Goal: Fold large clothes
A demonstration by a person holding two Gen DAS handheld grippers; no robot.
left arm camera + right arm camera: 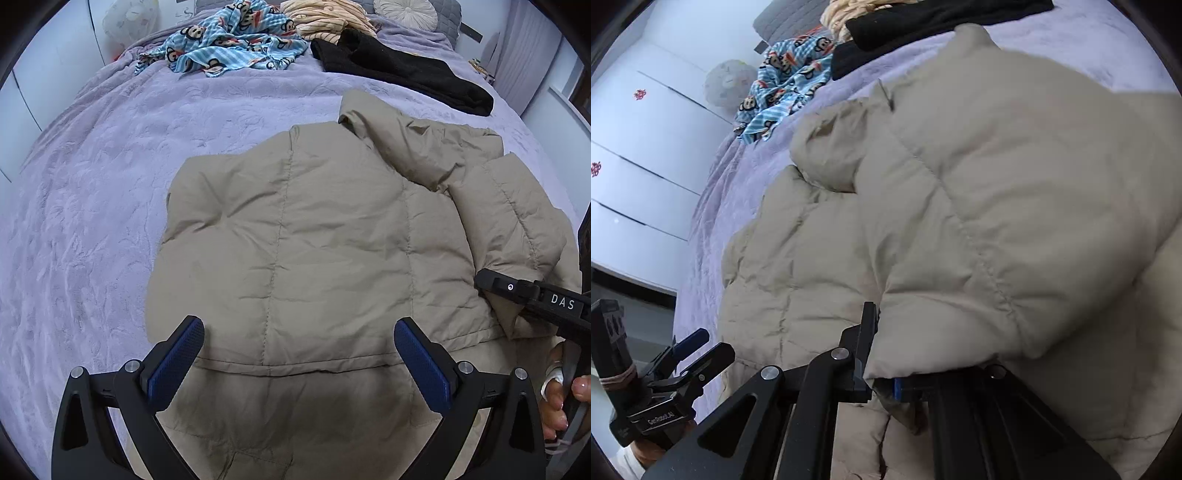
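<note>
A beige puffer jacket (314, 236) lies spread, back up, on the lilac bedspread (92, 192). My left gripper (299, 343) hovers over the jacket's lower hem, its blue pads (177, 358) wide apart with nothing between them; it also shows as the open left gripper (696, 349) low on the left in the right wrist view. My right gripper (882, 382) is shut on the cuff of the jacket's sleeve (979, 229), which is lifted and drawn across the body. In the left wrist view the right gripper (517, 291) sits at the sleeve end on the right edge.
Toward the head of the bed lie a blue monkey-print cloth (236, 40), a black garment (399, 70), a striped beige cloth (325, 18) and a round pillow (406, 11). White wardrobe doors (639, 155) stand beside the bed. A person's hand (557, 398) is at the lower right.
</note>
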